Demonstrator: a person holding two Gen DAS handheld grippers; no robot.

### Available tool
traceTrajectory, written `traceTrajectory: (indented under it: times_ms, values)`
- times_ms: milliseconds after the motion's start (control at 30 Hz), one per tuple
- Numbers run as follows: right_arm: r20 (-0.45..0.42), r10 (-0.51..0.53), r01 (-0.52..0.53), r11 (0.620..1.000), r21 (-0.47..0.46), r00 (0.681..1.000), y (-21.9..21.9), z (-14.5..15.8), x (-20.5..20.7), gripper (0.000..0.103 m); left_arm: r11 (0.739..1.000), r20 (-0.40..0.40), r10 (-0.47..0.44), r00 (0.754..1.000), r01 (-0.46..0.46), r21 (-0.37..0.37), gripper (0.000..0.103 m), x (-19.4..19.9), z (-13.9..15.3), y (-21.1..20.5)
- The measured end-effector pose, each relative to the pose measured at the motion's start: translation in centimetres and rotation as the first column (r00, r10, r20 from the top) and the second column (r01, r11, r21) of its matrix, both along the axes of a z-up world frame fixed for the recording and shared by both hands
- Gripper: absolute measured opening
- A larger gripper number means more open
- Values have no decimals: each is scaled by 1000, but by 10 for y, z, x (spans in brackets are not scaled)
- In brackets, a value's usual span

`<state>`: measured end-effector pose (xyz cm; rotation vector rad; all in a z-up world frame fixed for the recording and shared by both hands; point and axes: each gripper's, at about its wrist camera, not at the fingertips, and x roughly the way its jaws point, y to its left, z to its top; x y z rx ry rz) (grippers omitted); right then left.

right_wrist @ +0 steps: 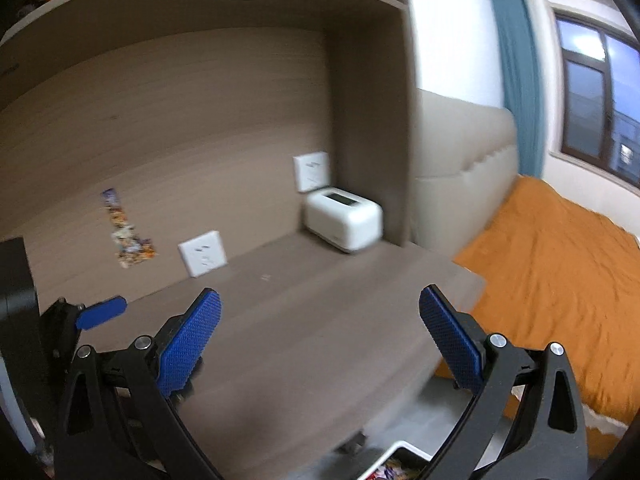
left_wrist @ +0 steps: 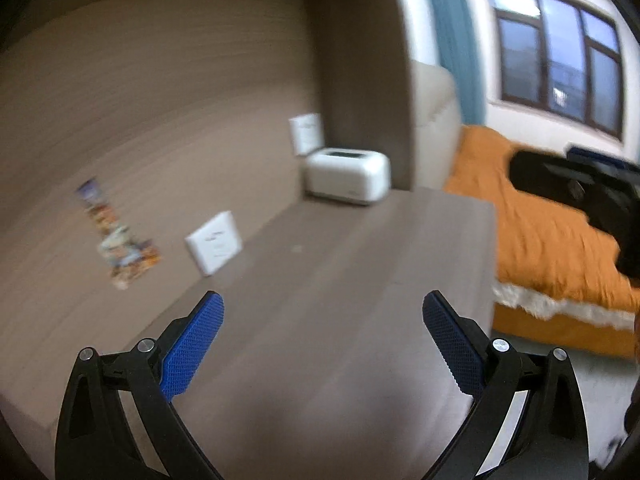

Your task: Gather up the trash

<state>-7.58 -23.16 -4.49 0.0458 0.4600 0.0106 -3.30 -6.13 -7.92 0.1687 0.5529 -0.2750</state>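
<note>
My left gripper (left_wrist: 323, 300) is open and empty above the brown desk top (left_wrist: 340, 300). My right gripper (right_wrist: 320, 298) is open and empty above the same desk (right_wrist: 320, 320), near its right front corner. The left gripper's blue fingertip (right_wrist: 102, 312) shows at the left of the right wrist view. A white bin (right_wrist: 396, 462) with colourful wrappers inside sits on the floor below the desk edge. No loose trash shows on the desk. Both views are blurred.
A white box-shaped device (left_wrist: 347, 175) (right_wrist: 344, 220) stands in the desk's back right corner. White wall sockets (left_wrist: 216, 242) (right_wrist: 203, 253) and a colourful sticker strip (left_wrist: 116, 232) are on the back panel. A bed with an orange blanket (left_wrist: 552, 240) (right_wrist: 560, 280) lies to the right.
</note>
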Motion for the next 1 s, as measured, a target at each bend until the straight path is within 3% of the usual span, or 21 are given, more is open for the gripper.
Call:
traceTrajectory:
  times_ms: [133,400,800,1000]
  values:
    - [19,52,-52,998,-27,998,29,6,8,99,995,4,83,997,-83,-54,98,6,12,40]
    - [51,110,-107,993,-45,993,64,19,14,99,980,91,197,976,-196,-21,98,-7,27,74]
    - [48,123,-121,992,-34,991,76,22,18,99,969,105,245,964,-239,-66,98,-6,36,92]
    - [44,120,-118,992,-41,992,79,23,20,99,972,79,228,971,-222,-76,98,-1,36,93]
